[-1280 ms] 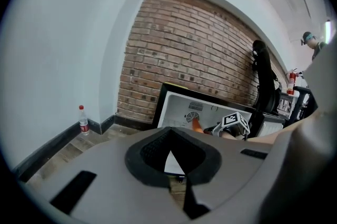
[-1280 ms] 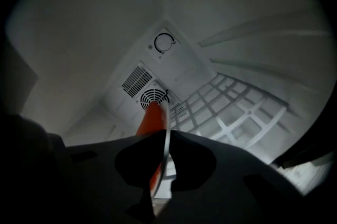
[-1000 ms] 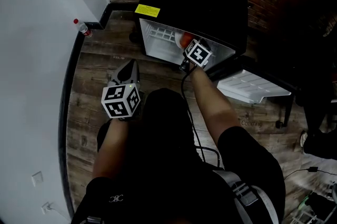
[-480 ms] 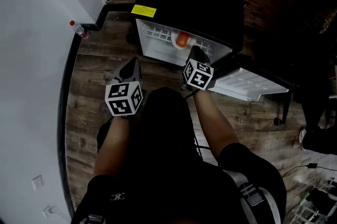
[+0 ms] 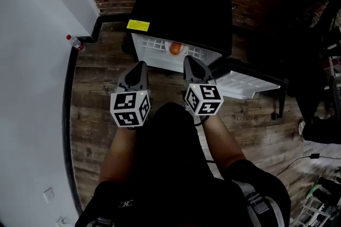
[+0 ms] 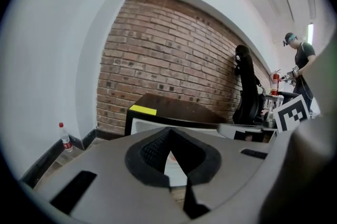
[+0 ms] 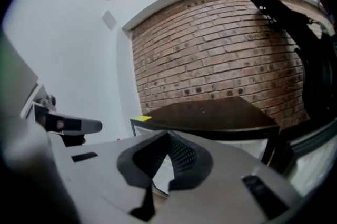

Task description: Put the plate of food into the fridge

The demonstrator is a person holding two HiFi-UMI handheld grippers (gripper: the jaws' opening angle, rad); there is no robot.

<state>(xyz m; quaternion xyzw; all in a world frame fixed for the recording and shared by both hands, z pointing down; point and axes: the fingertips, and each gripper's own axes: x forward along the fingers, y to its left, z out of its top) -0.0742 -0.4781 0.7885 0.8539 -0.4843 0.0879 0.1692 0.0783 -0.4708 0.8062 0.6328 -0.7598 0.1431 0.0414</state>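
Observation:
The small black fridge [image 5: 181, 5] stands open against the brick wall, its white door [image 5: 248, 84] swung out to the right. Inside, on the wire shelf, sits the plate of food [image 5: 176, 48], orange on white. Both grippers hover in front of the opening, well short of the plate. My left gripper [image 5: 139, 65] is shut with nothing in it; its closed jaws [image 6: 171, 157] point at the fridge [image 6: 174, 110]. My right gripper [image 5: 190, 59] is also shut and empty, its jaws [image 7: 160, 165] meeting in front of the fridge top [image 7: 210, 112].
A plastic bottle [image 5: 74, 42] with a red cap stands on the wooden floor by the white wall, left of the fridge. A dark chair [image 6: 246, 89] and a person [image 6: 300, 57] are off to the right. A shoe [image 5: 317, 130] lies at the far right.
My right gripper has pulled back out of the fridge, leaving the plate on the shelf, and has shut. The left gripper has barely moved.

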